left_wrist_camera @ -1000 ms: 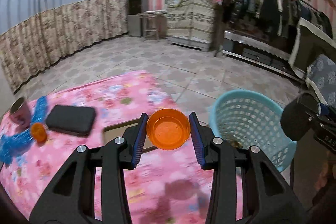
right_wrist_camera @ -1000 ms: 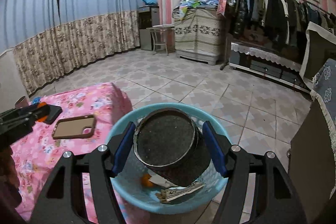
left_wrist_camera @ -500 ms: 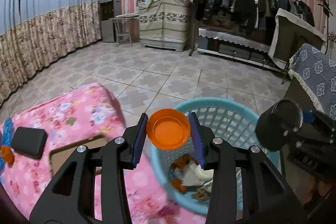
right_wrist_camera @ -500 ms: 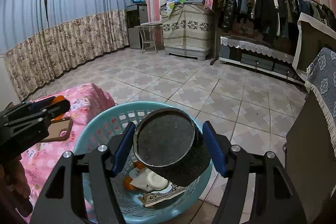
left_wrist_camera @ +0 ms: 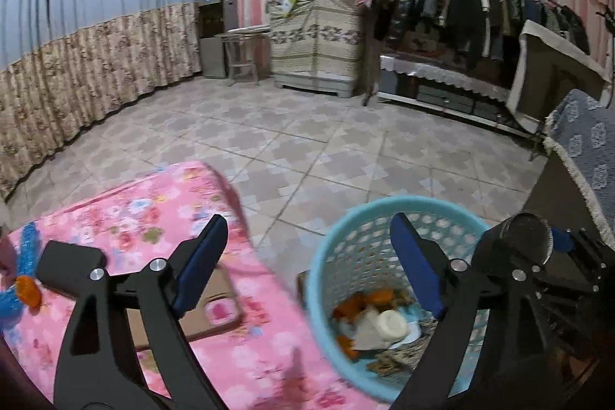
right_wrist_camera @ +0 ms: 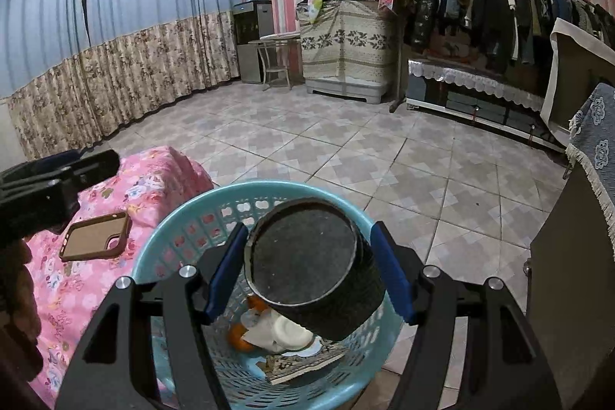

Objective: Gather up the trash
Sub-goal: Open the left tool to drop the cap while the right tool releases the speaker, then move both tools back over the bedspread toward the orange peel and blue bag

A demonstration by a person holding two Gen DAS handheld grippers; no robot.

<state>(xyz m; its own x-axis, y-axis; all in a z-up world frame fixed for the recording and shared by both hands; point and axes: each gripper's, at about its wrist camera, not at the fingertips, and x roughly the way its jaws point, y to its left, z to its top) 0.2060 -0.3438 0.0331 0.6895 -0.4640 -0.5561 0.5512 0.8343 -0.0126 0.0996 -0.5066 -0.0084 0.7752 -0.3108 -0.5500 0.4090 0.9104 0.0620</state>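
Observation:
A light blue plastic basket [left_wrist_camera: 334,256] stands on the floor beside the pink table; it also shows in the right wrist view [right_wrist_camera: 180,237]. It holds orange pieces [left_wrist_camera: 378,294], white scraps and a patterned card. My left gripper [left_wrist_camera: 307,268] is open and empty, over the gap between table edge and basket. My right gripper [right_wrist_camera: 309,271] is shut on a black cylindrical can [right_wrist_camera: 311,268], held tilted over the basket mouth; the can also shows at the right of the left wrist view [left_wrist_camera: 515,248].
The pink floral table [left_wrist_camera: 153,202] carries a brown phone case [right_wrist_camera: 96,237], a black wallet [left_wrist_camera: 69,268], a small orange cap [left_wrist_camera: 27,291] and a blue item at the left edge. A dark cabinet [right_wrist_camera: 569,275] stands right of the basket. Tiled floor lies beyond.
My left gripper has opened and the orange dish it held is gone from between its fingers. The right gripper keeps the black can over the basket.

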